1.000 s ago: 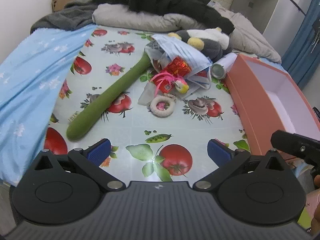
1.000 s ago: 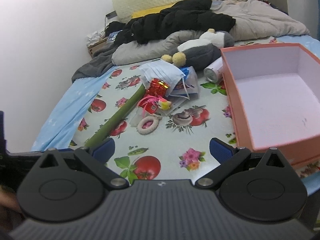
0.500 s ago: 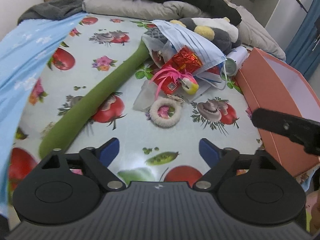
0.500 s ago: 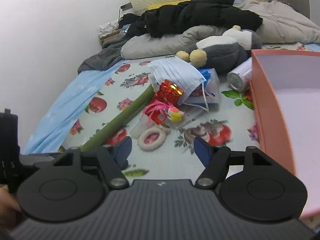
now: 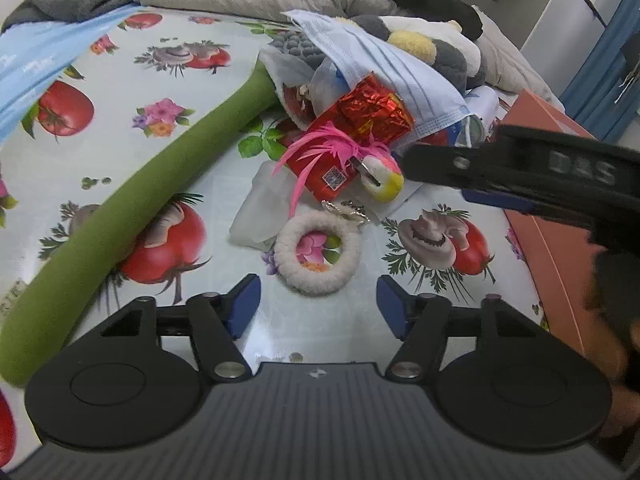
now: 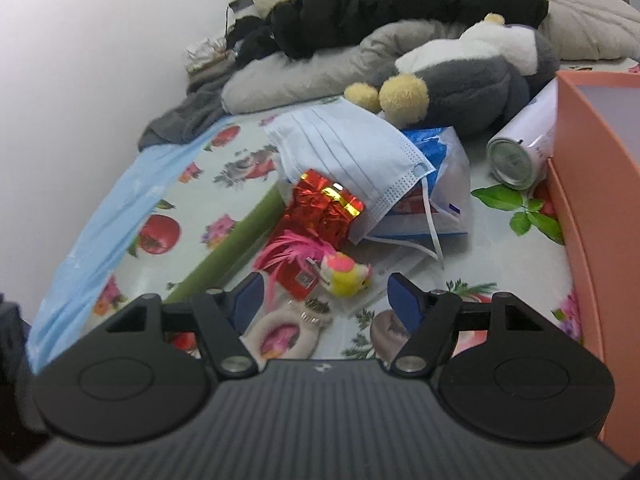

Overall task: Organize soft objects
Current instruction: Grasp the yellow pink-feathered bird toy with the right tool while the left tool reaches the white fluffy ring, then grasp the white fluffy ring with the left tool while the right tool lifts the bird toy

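Fruit-print sheet (image 5: pixel 224 184), one fluffy ring (image 5: pixel 318 254), one mask (image 6: pixel 352 156)

Green foam tube (image 5: pixel 120 216) cut off, fluffy ring (image 6: pixel 280 332) half-hidden – right gripper.

wrist views, angled down, sharing pink-feathered toy (image 5: pixel 380 176) (image 6: pixel 346 274)

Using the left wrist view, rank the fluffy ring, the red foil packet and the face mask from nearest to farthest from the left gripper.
1. Fluffy ring, just ahead of the open left gripper.
2. Red foil packet, further back in the pile.
3. Face mask, draped behind and over the packet.
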`<state>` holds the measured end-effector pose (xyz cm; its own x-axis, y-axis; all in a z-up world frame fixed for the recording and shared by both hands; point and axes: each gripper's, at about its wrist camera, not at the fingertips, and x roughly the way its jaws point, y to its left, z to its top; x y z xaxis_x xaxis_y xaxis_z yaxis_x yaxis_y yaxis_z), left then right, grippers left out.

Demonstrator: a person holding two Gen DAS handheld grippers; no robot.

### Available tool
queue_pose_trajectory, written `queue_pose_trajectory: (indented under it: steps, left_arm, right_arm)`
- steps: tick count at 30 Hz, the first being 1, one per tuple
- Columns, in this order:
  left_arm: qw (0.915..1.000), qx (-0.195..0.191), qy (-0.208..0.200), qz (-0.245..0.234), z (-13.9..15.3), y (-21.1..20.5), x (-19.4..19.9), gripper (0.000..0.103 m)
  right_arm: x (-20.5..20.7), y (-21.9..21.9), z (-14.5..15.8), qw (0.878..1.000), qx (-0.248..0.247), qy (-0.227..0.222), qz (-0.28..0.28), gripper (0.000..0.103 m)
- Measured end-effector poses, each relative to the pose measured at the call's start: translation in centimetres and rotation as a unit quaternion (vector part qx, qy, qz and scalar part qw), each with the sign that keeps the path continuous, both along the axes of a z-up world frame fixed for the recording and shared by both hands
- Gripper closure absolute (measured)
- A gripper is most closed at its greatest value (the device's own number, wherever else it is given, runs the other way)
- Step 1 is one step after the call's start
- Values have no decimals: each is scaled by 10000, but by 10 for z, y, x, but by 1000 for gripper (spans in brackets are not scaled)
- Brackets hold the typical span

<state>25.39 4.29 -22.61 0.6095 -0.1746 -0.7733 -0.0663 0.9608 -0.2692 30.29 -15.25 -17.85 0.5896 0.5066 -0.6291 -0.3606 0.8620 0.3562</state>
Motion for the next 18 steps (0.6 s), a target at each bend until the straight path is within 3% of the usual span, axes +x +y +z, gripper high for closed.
queue_pose_trajectory:
  steps: [7, 10, 11, 15, 18]
  left_arm:
    - [9995, -295, -119, 60, -9, 6, 9, 50]
    - [9992, -375, -98, 61, -10, 5, 14, 75]
    - [9992, -387, -86, 64, -11, 4, 14, 82]
    - [9989, -439, -135, 66, -10, 3, 9, 94]
    - [9986, -476, -187, 99, -5, 4, 2, 98]
  right_arm:
    - [33, 16, -26, 9997, -208, 155, -12, 43]
    - [40, 21, -36, 9993, -186, 311, 52, 58]
    - [42, 22, -37, 9992, -172, 357, 99, 58]
    - [37, 24, -32, 9992, -211, 283, 209, 60]
    - [30, 21, -24, 9991, -265, 217, 232, 61]
